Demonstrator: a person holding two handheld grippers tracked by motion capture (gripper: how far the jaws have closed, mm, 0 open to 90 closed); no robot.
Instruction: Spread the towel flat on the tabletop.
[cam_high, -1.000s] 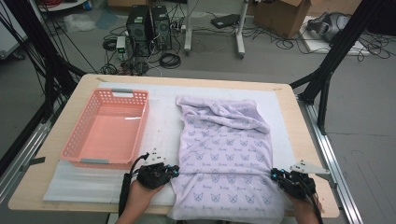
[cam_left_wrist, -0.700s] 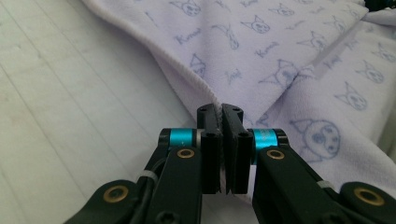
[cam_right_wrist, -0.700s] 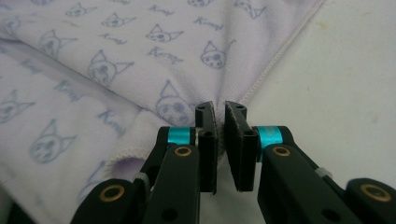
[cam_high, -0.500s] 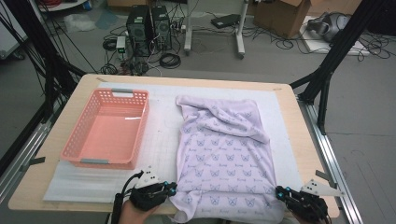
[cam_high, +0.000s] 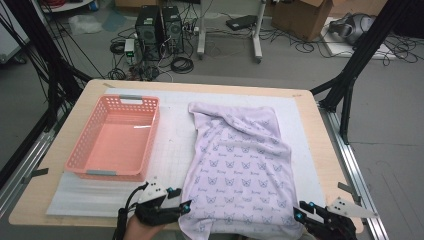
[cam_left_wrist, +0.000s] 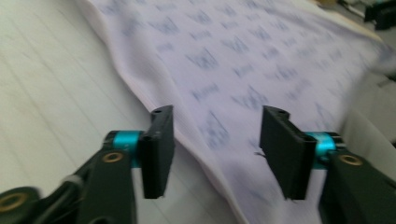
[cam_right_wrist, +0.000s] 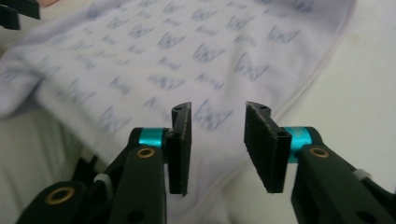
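Cables, two computer towers and a cardboard box occupy the floor beyond the wooden bench (cam_high: 320, 150). High view: a white mat (cam_high: 170, 150) covers the bench top. A lilac butterfly-print cloth (cam_high: 240, 165) lies flat on the mat, right of centre, its far end rumpled and its near edge hanging over the bench front. A pink basket (cam_high: 116, 135) stands on the mat to the left, apart from the cloth. The left hand-held gripper (cam_high: 186, 206) sits at the near-left corner of the cloth, tips at the cloth's edge, held in a hand at the bottom edge of the frame. The right hand-held gripper (cam_high: 299, 214) sits at the near-right corner, tips pointing toward the cloth.

Left gripper view: the left hand-held gripper (cam_left_wrist: 215, 149) has its jaws wide apart, holding nothing. The cloth (cam_left_wrist: 243, 70) edge runs diagonally between them over the mat (cam_left_wrist: 56, 93). Picture blurred.

Right gripper view: the right hand-held gripper (cam_right_wrist: 217, 140) is partly open, jaws clearly separated, gripping nothing. The cloth (cam_right_wrist: 187, 56) lies below and ahead of the jaws; whether they touch it cannot be told. The cloth's right border lies against the mat (cam_right_wrist: 364, 84).
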